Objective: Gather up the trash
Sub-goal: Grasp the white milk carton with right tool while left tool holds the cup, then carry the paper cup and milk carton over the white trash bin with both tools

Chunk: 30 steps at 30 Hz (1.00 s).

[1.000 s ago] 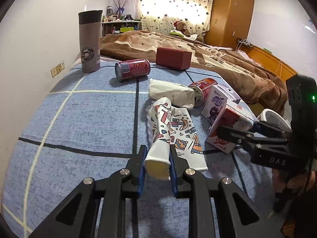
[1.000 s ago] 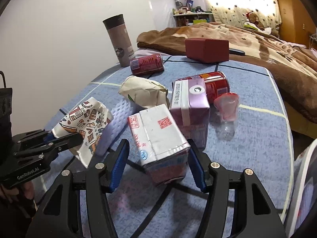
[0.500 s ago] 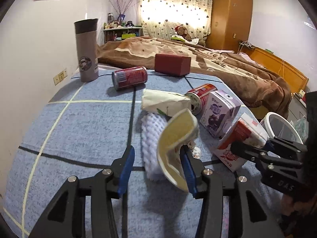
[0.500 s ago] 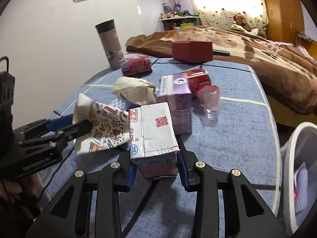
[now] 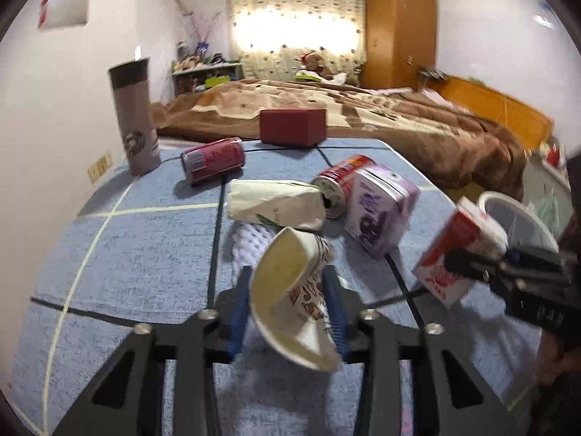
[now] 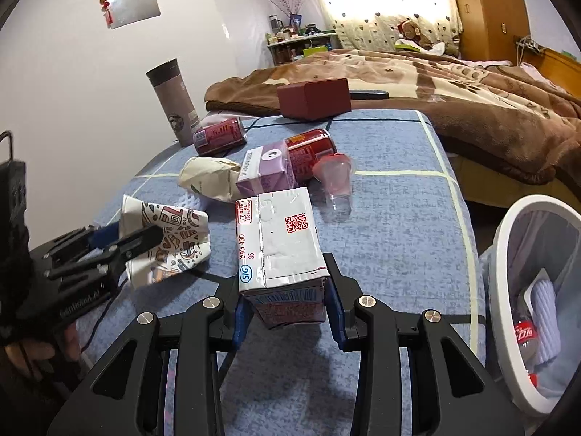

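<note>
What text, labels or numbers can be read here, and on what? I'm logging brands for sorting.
"SIG" and "843 430 35": red-and-white carton held in the right tongs.
Red QR code, red-framed label: same carton, unreadable.
Purple carton, red cans, tumbler logo, patterned paper cup: too blurred.

Two red cans [image 6: 220,140] [image 6: 309,153] lying on bench, two cartons [image 6: 283,250] [image 6: 265,172], one patterned paper cup [image 6: 167,243], one crumpled paper bag [image 6: 210,178], one clear plastic cup [image 6: 336,184], one tumbler [image 6: 173,102], one red box [image 6: 314,98], one bin [image 6: 501,265] standing beside.
</note>
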Tool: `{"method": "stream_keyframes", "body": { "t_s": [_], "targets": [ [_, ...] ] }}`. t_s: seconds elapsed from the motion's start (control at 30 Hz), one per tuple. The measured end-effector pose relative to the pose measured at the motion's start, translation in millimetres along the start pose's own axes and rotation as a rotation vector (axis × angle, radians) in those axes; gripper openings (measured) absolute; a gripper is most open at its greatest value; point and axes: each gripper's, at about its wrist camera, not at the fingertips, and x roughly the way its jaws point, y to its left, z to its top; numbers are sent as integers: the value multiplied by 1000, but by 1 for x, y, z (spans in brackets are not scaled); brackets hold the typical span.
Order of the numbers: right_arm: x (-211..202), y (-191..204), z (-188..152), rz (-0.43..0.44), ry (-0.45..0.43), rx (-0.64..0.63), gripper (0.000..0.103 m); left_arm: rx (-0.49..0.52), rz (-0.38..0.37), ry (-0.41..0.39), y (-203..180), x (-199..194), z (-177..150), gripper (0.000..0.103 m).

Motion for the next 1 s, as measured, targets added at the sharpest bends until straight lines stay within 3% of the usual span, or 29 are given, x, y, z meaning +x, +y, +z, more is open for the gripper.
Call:
{"method": "stream_keyframes", "body": {
  "t_s": [0.13,0.27,0.4,0.57,1.0],
  "targets": [
    [2,-4,0,1,2,16,37,44,-22,25,-14,0,-7,23],
    [2,-7,-2,-3,3,19,37,48,-42,37,-19,4,-6,23],
    [1,-7,-3,1,7,18,37,44,-39,109,-21,19,-6,23],
    [-2,-8,-4,0,0,15,37,19,-68,145,-22,25,-7,23],
    [-21,-16,-6,-11,-45,24,37,34,-65,88,-43,0,-1,21]
  ]
}}
